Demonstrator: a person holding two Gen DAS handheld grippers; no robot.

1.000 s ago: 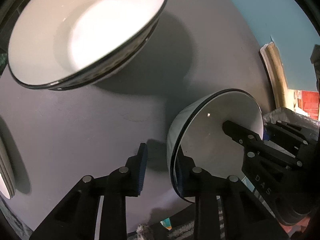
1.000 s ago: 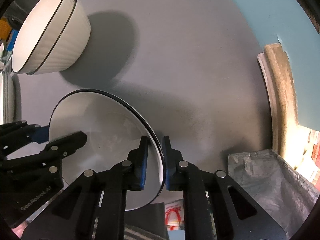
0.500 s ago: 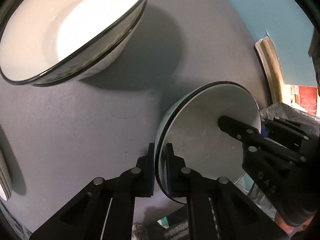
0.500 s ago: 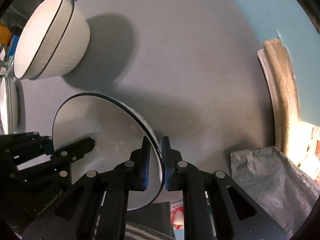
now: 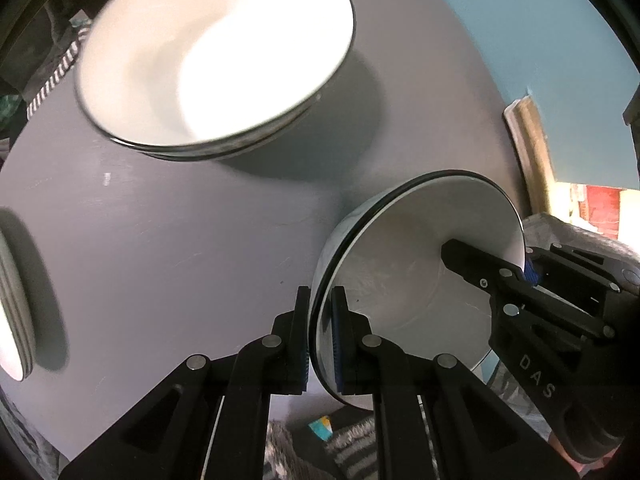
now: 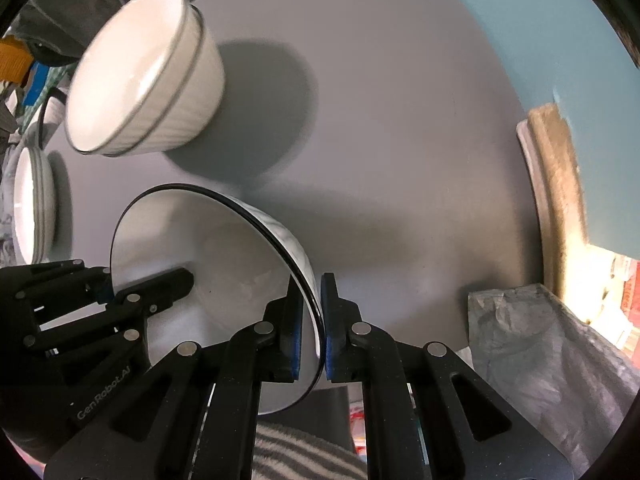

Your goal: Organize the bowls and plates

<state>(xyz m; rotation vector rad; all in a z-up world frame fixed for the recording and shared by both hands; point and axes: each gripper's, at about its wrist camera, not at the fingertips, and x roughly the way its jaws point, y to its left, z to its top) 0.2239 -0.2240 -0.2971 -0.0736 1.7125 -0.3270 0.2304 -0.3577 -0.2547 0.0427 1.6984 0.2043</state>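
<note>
A white bowl with a black rim (image 5: 408,264) is held tilted above the round grey table (image 5: 160,248). My left gripper (image 5: 320,336) is shut on its left rim. My right gripper (image 6: 310,332) is shut on the opposite rim of the same bowl (image 6: 208,264). Each gripper shows in the other's view: the right one (image 5: 520,276), the left one (image 6: 108,284). A stack of two white bowls (image 5: 216,60) stands on the table farther back; it also shows in the right wrist view (image 6: 144,80).
A stack of white plates (image 5: 12,300) sits at the table's left edge, also seen in the right wrist view (image 6: 32,204). A crumpled grey plastic bag (image 6: 560,360) lies off the table's right edge. A teal wall (image 6: 560,40) is behind.
My left gripper has closed on the bowl's rim; a second ago it was open beside it. Both grippers have lifted the bowl a little and the views have shifted toward the stacked bowls.
</note>
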